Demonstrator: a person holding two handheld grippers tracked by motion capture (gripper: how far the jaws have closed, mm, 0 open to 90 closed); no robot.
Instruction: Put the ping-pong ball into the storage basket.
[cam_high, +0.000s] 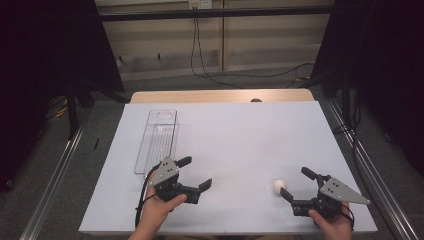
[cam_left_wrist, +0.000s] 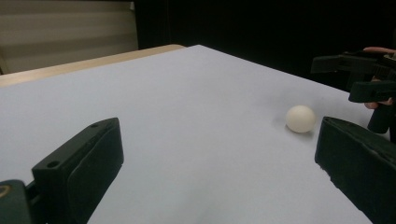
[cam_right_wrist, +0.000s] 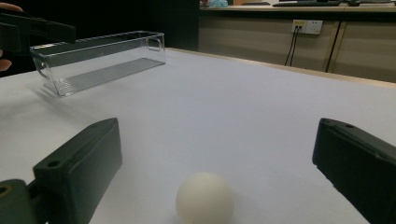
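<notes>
High view, table: a white sheet (cam_high: 240, 150) covers the tabletop, with a strip of bare wood showing along the far edge.
High view, ball: a small white ball (cam_high: 279, 186) rests on the sheet at the near right, just beside the tips of the right gripper and not touching them.
High view, right gripper: the right gripper (cam_high: 295, 185) is held low at the near right corner by the right hand (cam_high: 332, 222); its jaws stand wide apart and point toward the ball.
High view, left gripper: the left gripper (cam_high: 196, 172) is held by the left hand (cam_high: 159, 207) at the near left; its jaws are spread wide and hold nothing.
High view, bin: a clear plastic bin (cam_high: 157, 140) lies lengthwise on the left half of the sheet, its near end just beside the left gripper.
Left gripper view, own jaws: both black jaws rise at the frame's lower corners, far apart, with bare sheet between them.
Left gripper view, ball: the ball (cam_left_wrist: 300, 118) sits farther off, toward the right jaw; the other gripper shows beyond it at the right edge.
Right gripper view, own jaws: wide apart, empty.
Right gripper view, ball: the ball (cam_right_wrist: 205, 198) lies on the sheet between the two jaws, close to the camera, touching neither.
Right gripper view, bin: the clear bin (cam_right_wrist: 98, 60) stands at upper left, well apart from the ball.
</notes>
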